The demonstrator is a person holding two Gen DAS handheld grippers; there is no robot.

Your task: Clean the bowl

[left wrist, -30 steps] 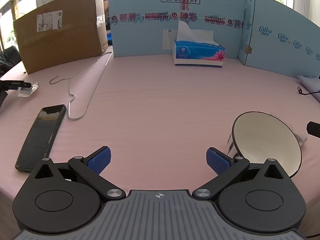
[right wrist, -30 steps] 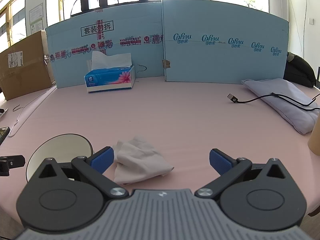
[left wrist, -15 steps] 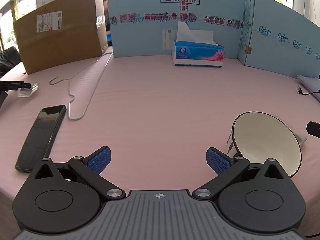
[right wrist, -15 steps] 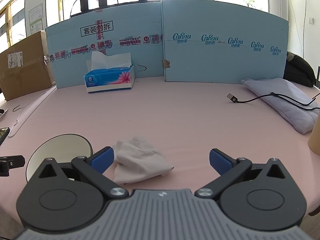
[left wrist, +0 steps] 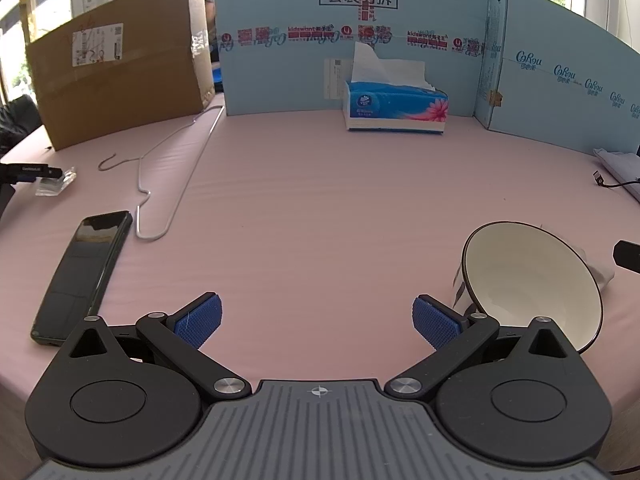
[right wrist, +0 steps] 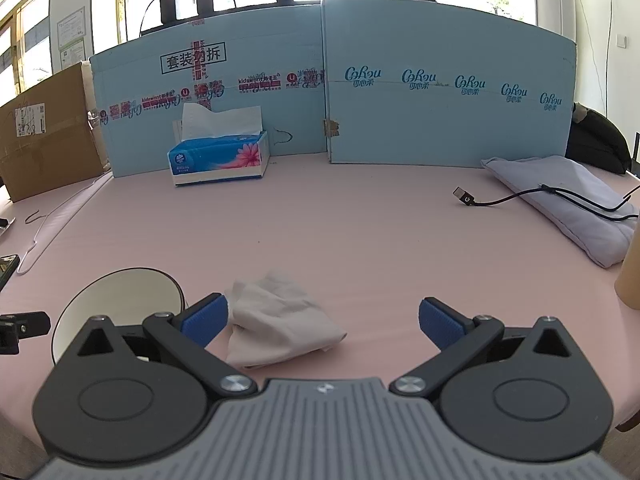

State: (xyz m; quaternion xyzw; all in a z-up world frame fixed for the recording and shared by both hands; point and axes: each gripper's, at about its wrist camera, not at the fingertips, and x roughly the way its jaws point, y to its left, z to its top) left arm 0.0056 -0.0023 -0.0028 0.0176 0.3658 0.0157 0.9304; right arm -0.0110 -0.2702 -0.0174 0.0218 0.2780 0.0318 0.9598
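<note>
Bowl (left wrist: 528, 280) sits tilted on the pink desk (left wrist: 320, 208), just right of the left tool (left wrist: 318, 322); crumpled cloth (right wrist: 276, 320) lies beside it, touching the right tool's (right wrist: 324, 322) left pad. Both tools spread wide, gripping nothing. Around: phone (left wrist: 84, 270), wire hanger (left wrist: 172, 184), tissue box (left wrist: 396, 106), USB cable (right wrist: 520, 198), cardboard box (left wrist: 120, 80), blue panels (right wrist: 440, 96) behind. No change from 1 s ago.

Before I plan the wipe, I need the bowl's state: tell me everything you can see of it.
The bowl is white inside with a thin dark rim, glossy like ceramic, and looks empty. It sits on the pink table near its front edge, tipped so its opening faces the left claw, beside the crumpled cloth. Neither claw holds it; whether the cloth touches it is unclear.
</note>
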